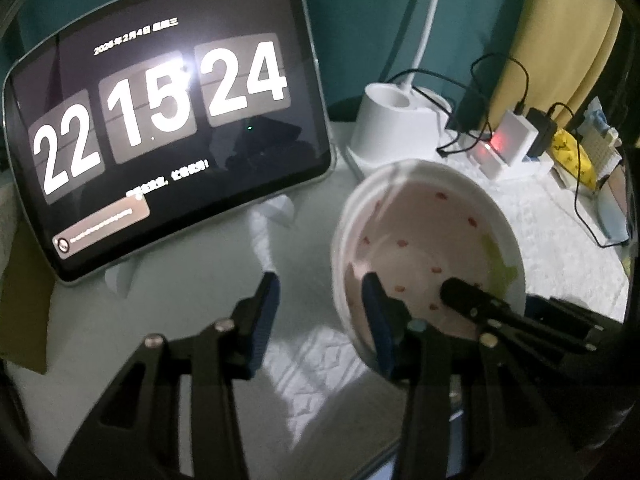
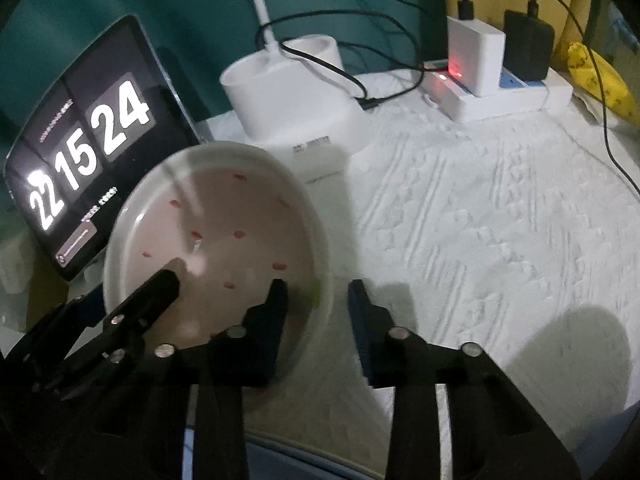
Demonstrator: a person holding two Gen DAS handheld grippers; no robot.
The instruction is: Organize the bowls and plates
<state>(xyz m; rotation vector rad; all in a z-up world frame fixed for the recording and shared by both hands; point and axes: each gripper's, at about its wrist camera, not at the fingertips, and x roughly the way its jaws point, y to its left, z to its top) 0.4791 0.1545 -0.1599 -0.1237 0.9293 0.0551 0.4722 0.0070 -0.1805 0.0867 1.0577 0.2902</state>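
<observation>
A white bowl (image 1: 432, 236) with a pink inside and small red marks sits on the white quilted cloth. It also shows in the right wrist view (image 2: 224, 220). My left gripper (image 1: 322, 292) is open, with its right finger (image 1: 378, 320) inside the bowl's left rim and its left finger outside on the cloth. My right gripper (image 2: 318, 300) is open, with its left finger (image 2: 276, 312) inside the bowl's right rim and its right finger outside. Each view shows the other gripper's finger reaching into the bowl.
A tablet (image 1: 160, 120) showing a flip clock leans at the back left. A white lamp base (image 2: 288, 92) stands behind the bowl. A power strip with chargers and cables (image 2: 492, 76) lies at the back right, with a yellow object (image 2: 600, 80) beside it.
</observation>
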